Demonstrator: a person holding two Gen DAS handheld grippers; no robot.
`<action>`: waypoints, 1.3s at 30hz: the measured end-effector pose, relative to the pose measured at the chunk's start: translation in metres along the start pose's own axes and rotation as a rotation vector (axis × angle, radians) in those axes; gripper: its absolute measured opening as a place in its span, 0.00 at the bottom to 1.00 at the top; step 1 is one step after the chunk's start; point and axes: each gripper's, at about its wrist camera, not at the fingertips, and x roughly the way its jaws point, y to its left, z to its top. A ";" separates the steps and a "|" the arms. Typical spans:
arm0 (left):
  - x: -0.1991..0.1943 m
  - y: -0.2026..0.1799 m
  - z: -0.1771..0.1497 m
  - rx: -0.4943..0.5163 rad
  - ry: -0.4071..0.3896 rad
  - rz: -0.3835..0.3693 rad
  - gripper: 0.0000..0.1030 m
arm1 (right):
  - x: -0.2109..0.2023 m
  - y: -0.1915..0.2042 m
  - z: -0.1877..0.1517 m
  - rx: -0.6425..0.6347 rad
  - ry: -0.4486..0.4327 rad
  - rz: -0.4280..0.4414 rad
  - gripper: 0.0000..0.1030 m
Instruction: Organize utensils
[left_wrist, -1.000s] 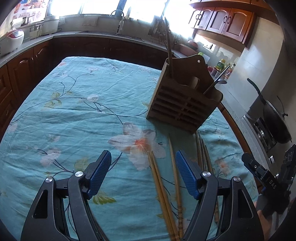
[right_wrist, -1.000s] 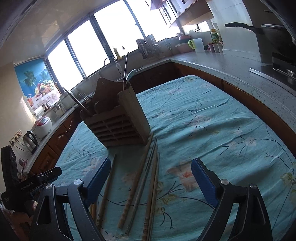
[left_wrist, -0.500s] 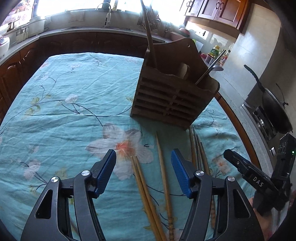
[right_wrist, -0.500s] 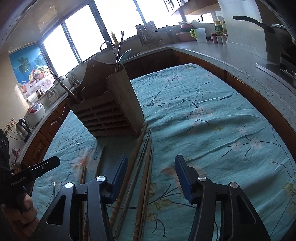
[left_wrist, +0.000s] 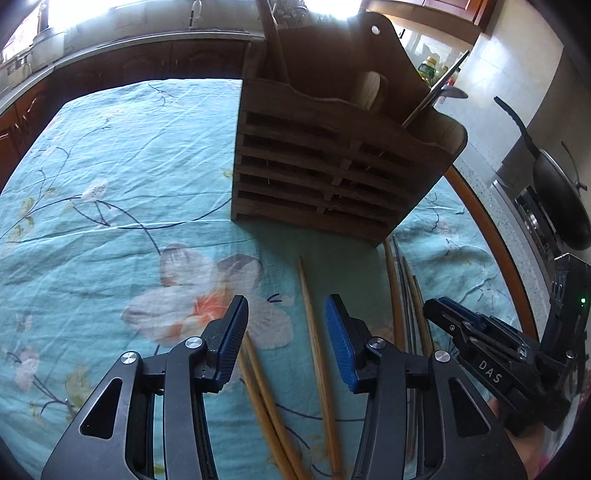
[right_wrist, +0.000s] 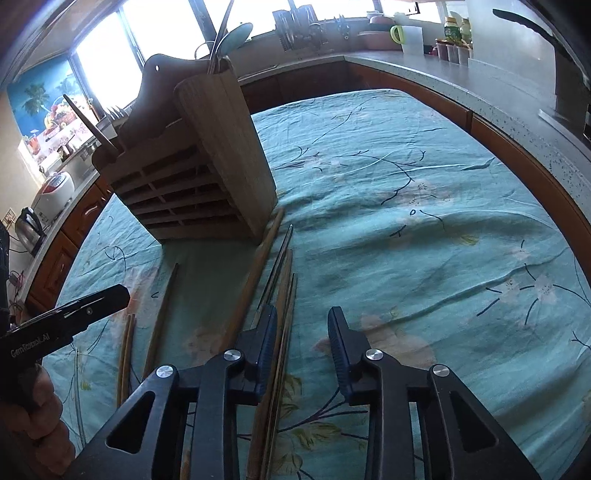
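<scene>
One chopstick (left_wrist: 314, 332) between closing left gripper (left_wrist: 286, 343) pads

A teal floral tablecloth (left_wrist: 110, 177) covered the table. Dark wooden cabinets (left_wrist: 155, 62) ran under a grey speckled countertop (right_wrist: 480, 85) around it. A black wok (left_wrist: 561, 199) sat on the stove at the right of the left wrist view. Bright windows (right_wrist: 155, 33) stood behind the counter, with a palm-tree poster (right_wrist: 37, 99) beside them. A white rice cooker (right_wrist: 51, 192) and a metal kettle (right_wrist: 27, 225) stood on the far counter; a white jug with a green handle (right_wrist: 410, 37) stood near some bottles (right_wrist: 454, 29).
</scene>
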 end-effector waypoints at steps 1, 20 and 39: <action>0.003 -0.001 0.001 0.004 0.006 0.002 0.40 | 0.002 0.001 0.000 -0.006 0.007 -0.007 0.22; 0.040 -0.026 0.007 0.097 0.044 0.055 0.06 | 0.024 0.018 0.012 -0.116 -0.005 -0.068 0.06; -0.082 0.001 -0.008 0.030 -0.142 -0.113 0.05 | -0.076 0.005 0.015 0.022 -0.166 0.115 0.04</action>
